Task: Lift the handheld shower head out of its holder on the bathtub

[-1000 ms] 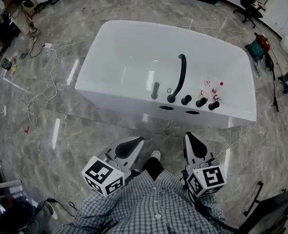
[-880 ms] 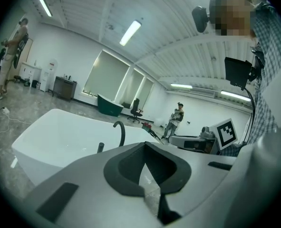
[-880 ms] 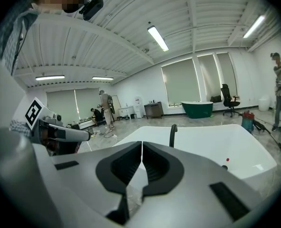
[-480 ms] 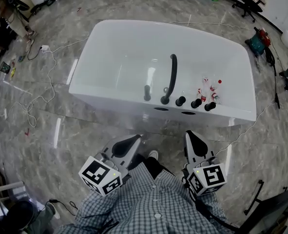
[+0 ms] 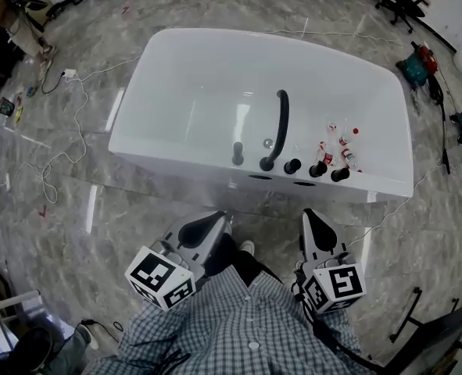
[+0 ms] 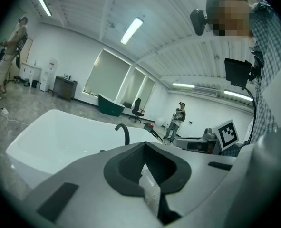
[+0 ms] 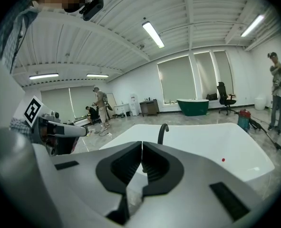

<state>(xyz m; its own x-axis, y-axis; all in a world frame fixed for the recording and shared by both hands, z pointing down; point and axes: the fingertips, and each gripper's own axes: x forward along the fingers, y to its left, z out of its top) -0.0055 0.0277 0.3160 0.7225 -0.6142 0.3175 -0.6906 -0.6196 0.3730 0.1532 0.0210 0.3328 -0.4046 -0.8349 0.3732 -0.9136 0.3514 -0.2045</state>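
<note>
**Observation.** The bathtub (image 5: 176, 161) stands on the floor ahead of the person, and both grippers are well short of it. The handheld shower head (image 5: 238, 153) is judged to be the short black upright on the near rim. It sits in its holder, just left of the arched spout (image 5: 281, 127) and the row of knobs (image 5: 317, 169).

**Grippers.** On the left gripper (image 5: 213, 223) the fingers are together with nothing between them. On the right gripper (image 5: 309, 219) the fingers are likewise closed and empty.

**Assessment.** The step in hand is the approach to the tub.

**Recommendation.**
- Use the left gripper, which lies more nearly in line with the shower head.
- Part its fingers before it reaches the rim.
- Set the fingers either side of the upright handle, clear of the spout, and close them firmly.
- Draw the shower head straight up along the holder's line.

**Risks.** A sideways pull is likely to bind in the holder. The hose is not visible and may drag.
</note>
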